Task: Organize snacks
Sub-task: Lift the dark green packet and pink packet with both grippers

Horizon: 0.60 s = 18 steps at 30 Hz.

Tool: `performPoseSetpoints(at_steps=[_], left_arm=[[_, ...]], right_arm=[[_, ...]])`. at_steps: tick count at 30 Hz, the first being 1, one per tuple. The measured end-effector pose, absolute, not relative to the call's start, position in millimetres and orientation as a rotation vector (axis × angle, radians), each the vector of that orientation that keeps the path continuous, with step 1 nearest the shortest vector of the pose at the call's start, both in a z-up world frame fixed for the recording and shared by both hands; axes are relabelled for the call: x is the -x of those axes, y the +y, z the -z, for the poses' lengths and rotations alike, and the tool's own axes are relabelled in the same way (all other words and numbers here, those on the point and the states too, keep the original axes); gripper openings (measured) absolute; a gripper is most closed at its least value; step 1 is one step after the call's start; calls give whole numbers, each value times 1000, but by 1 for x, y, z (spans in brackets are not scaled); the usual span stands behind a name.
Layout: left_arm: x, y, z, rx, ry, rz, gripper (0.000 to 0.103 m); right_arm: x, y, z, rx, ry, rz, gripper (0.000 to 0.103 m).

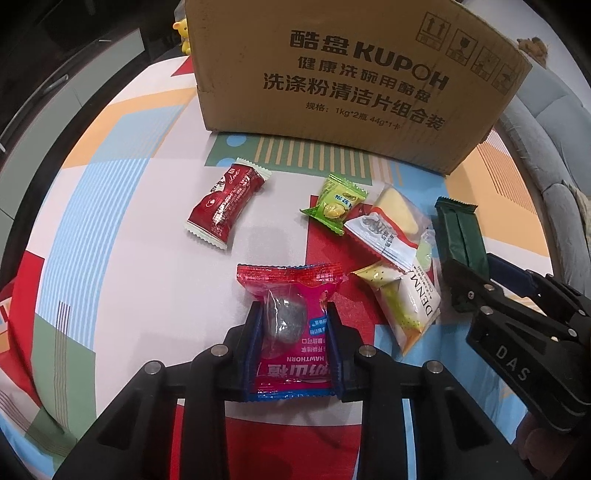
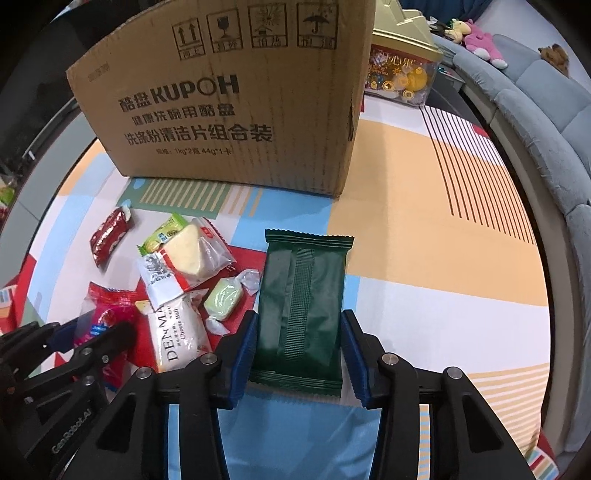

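Left gripper [image 1: 291, 328]: pinching the pink hawthorn snack packet [image 1: 291, 317], blue pads pressed against both side edges, round dark piece visible through the clear window between them

Right gripper [image 2: 298, 347]: straddling the dark green wrapped bar [image 2: 301, 302]; left pad touching the wrapper edge, right pad just beside the other edge; firm clamping cannot be told from the right wrist view

Both packets resting over a tablecloth [image 1: 129, 229] with a coloured geometric print

Remaining snacks, lying between the two grippers:
- red sachet [image 1: 225, 205], apart from the others, toward the left
- green durian candy packet [image 1: 334, 203], touching the clear-wrapped pale yellow cake wedge [image 1: 397, 206]
- white-and-red printed sachet [image 1: 384, 236], overlapping the cake wedge
- white "DENMA" cheese ball packet [image 1: 406, 299], nearest the hawthorn packet
- pale green twist-wrapped candy [image 2: 224, 295], just beside the green bar

Cardboard box marked "KUPOH" [image 1: 351, 74]: standing upright beyond the snacks, printed face toward both cameras

Behind the box, in the right wrist view: gold-lidded clear sweets container [image 2: 402, 70]; blue-grey sofa [image 2: 535, 103] with plush toys [image 2: 476, 37] along the right edge

Yellow figurine [image 1: 183, 35] at the box's left corner in the left wrist view
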<state>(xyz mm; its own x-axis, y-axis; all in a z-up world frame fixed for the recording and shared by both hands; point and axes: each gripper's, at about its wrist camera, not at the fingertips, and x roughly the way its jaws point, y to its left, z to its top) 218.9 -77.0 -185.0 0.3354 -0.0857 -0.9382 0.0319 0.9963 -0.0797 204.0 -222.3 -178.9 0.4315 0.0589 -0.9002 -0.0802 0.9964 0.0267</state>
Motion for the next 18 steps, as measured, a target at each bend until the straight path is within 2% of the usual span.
performPoseSetpoints(at_steps=[18], left_arm=[[-206, -74, 154, 47, 1159, 79, 30]], right_arm=[[-192, -225, 148, 1, 1063, -82, 45]])
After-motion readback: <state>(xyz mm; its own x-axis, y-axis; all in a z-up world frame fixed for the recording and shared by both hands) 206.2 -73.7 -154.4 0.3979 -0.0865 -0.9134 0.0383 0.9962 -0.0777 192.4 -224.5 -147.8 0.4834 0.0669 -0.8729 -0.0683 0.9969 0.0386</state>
